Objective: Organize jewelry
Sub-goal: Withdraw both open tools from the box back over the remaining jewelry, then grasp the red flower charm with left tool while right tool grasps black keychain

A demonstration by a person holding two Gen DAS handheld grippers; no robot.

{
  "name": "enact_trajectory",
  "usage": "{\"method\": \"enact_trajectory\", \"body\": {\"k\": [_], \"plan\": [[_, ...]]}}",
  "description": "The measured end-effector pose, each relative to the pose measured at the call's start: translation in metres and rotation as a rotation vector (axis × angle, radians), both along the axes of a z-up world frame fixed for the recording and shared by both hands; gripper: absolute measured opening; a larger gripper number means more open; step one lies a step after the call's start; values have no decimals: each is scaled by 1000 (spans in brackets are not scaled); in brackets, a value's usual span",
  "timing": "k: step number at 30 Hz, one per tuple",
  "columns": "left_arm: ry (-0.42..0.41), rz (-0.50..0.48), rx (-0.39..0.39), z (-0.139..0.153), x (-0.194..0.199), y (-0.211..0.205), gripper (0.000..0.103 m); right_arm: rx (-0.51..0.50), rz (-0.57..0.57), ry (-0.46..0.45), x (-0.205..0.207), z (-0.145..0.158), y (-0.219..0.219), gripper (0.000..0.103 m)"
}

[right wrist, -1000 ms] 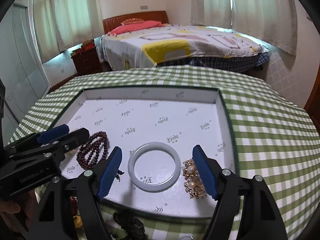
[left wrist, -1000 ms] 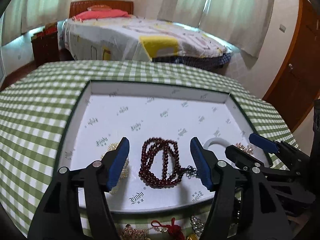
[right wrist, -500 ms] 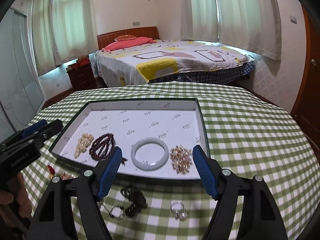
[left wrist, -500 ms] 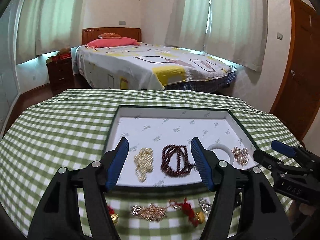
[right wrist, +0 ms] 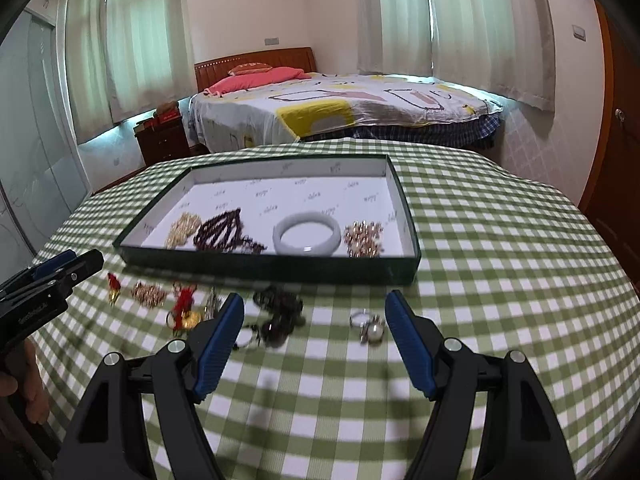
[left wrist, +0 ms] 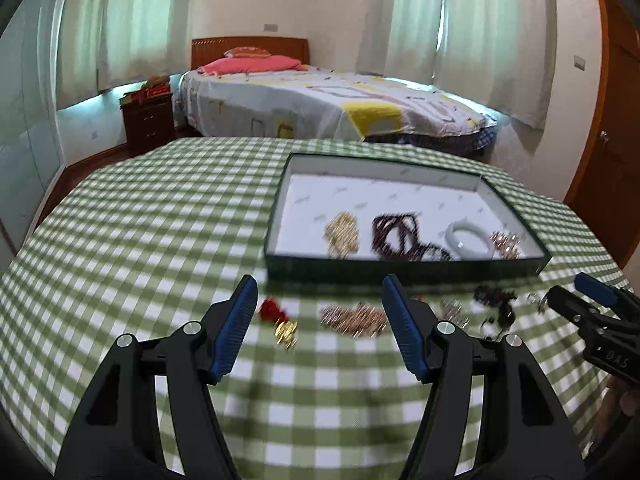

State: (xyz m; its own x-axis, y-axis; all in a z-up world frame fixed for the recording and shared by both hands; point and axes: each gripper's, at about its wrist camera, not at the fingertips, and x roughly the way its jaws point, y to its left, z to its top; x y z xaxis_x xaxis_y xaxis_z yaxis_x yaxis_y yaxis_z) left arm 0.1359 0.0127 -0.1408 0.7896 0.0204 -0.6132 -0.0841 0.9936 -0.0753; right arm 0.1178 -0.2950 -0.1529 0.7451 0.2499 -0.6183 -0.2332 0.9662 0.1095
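Round tabletop (right wrist: pixel 500 240) under a green-and-white checked cloth, filling most of both views. Behind it, at 12 o'clock, a bed (right wrist: pixel 360 112) with a patterned white-and-yellow cover and a pink pillow.

On the cloth, a shallow rectangular dark-green box (right wrist: pixel 280 268) with a white printed lining, lying toward 12 o'clock of both grippers. Inside, in a row along its near wall: a gold-coloured chain heap (right wrist: pixel 182 230) at the 9 o'clock end, then a coiled string of dark red beads (right wrist: pixel 224 234), then a pale jade-like round bangle (right wrist: pixel 307 234), then a rose-gold pearl cluster (right wrist: pixel 364 238) at the 3 o'clock end.

Loose on the cloth, just outside the near wall of the box: a tangle of dark beaded pieces (right wrist: pixel 278 314), a rose-gold chain pile (left wrist: pixel 352 318), a red-tasselled gold charm (left wrist: pixel 280 320), and a small silver pearl ring (right wrist: pixel 370 328).

Left gripper (left wrist: pixel 316 324) spread wide, holding nothing, hovering above the cloth with the red charm and the chain pile between its blue pads. Right gripper (right wrist: pixel 314 338) likewise wide apart and empty, the dark tangle near its 9 o'clock pad, the pearl ring near its 3 o'clock pad. Both now-views slightly blurred.
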Motion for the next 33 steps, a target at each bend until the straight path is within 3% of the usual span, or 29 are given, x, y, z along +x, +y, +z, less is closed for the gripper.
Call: {"method": "enact_trajectory", "body": {"k": [6,17,24,29,33], "plan": [[40,17,-2,-15,-11,10,63,-9,9,13,-8,-8,2,71],[110,55,-16,-27,6,23,61,-10,12,25,-7,-14,3,71],[192,48,-41,-36,25,27,48,-4,16,37,-1,-15,4,71],[220,37,-35,-39,28,24,46,0,20,49,2,-18,5,71],[217,18,-27,-40,26,20,28,2,17,53,3,-19,4,71]]}}
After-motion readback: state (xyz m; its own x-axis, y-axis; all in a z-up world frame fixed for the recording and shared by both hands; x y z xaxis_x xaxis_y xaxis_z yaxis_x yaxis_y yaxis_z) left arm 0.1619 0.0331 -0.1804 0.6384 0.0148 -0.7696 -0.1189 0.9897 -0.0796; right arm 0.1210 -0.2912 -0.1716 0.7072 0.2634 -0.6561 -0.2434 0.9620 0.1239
